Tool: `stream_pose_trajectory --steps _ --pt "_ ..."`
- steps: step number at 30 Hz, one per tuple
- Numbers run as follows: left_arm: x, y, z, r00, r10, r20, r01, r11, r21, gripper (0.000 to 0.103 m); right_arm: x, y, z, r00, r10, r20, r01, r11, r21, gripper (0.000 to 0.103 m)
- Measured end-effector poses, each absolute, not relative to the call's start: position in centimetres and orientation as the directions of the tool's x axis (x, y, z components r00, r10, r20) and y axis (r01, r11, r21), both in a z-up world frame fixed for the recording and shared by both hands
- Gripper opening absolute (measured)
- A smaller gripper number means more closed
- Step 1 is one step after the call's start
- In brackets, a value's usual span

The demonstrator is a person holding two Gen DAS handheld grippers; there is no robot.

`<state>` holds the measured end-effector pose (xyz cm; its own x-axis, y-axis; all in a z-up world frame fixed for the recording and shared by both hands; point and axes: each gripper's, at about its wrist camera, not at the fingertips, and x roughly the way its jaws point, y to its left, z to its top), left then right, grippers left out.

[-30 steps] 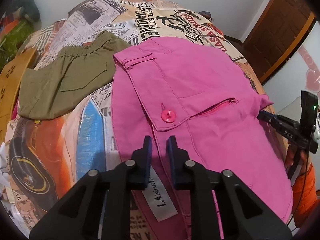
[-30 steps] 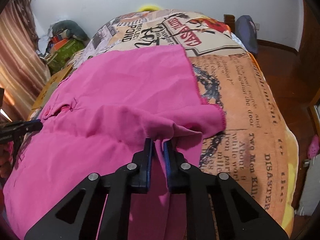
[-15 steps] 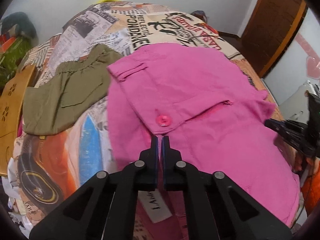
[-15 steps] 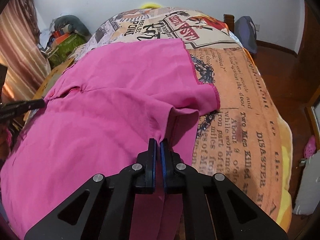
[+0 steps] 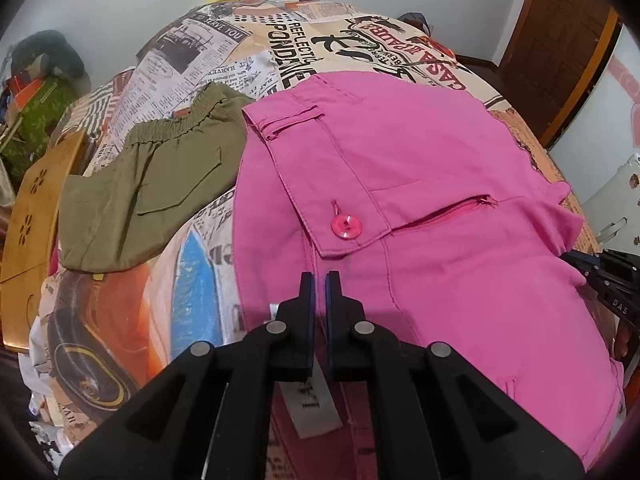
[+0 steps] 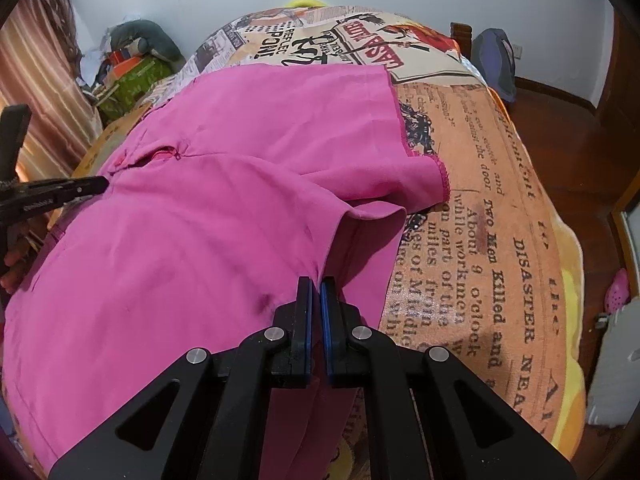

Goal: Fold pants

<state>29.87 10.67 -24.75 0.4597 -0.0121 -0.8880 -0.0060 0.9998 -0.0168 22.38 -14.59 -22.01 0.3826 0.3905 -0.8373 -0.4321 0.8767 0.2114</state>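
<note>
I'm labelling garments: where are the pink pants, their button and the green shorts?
Pink pants (image 5: 460, 152), left wrist view, seat panel.
Button (image 5: 346, 227), left wrist view, its centre.
Green shorts (image 5: 160, 184), left wrist view, pocket area.

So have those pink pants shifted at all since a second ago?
Yes. The pink pants now overlap the olive shorts at the waistband; earlier a strip of bedspread showed between them.

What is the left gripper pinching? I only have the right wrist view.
Observer: The left gripper is shut on the waist edge of the pink pants, just below a pink button.
Operator: Anything else lying near it?
Observer: Olive green shorts lie right against the waistband side of the pants.
Operator: Any tag showing?
Observer: Yes, a white label shows under the gripper's fingers.
</note>
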Motion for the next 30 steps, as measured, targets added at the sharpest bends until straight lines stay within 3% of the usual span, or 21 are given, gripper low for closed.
stream_pose_trajectory --steps 6,8,10,12,16,25,30 --pt "28.5 10.7 -21.8 0.517 0.010 -0.856 -0.010 1.000 0.005 0.011 22.6 -15.5 -19.6 0.428 0.392 -0.814 -0.414 0.886 0.209 0.013" --pt "28.4 10.8 -20.7 0.545 0.013 -0.839 -0.016 1.000 0.006 0.020 23.0 -16.0 -18.4 0.455 0.402 -0.795 -0.413 0.886 0.212 0.017" --pt "28.4 10.9 -19.6 0.575 0.020 -0.818 -0.025 1.000 0.007 0.042 23.3 -16.2 -17.2 0.491 0.399 -0.775 -0.410 0.890 0.198 0.031" --pt "28.7 11.0 -18.9 0.605 0.026 -0.796 -0.031 0.999 0.009 0.052 23.8 -16.4 -15.9 0.539 0.389 -0.747 -0.406 0.897 0.174 0.042" --pt "30.1 11.1 -18.6 0.627 0.022 -0.778 -0.036 0.999 -0.001 0.061 25.2 -16.7 -14.9 0.599 0.365 -0.712 -0.386 0.912 0.143 0.050" --pt "33.7 12.0 -23.0 0.558 0.022 -0.830 -0.077 0.997 -0.025 0.062 29.1 -17.1 -18.6 0.547 0.346 -0.762 -0.350 0.922 0.167 0.050" --pt "34.9 13.3 -25.2 0.509 -0.044 -0.859 -0.114 0.986 -0.119 0.060 30.7 -16.8 -21.3 0.494 0.348 -0.797 -0.347 0.919 0.186 0.050"
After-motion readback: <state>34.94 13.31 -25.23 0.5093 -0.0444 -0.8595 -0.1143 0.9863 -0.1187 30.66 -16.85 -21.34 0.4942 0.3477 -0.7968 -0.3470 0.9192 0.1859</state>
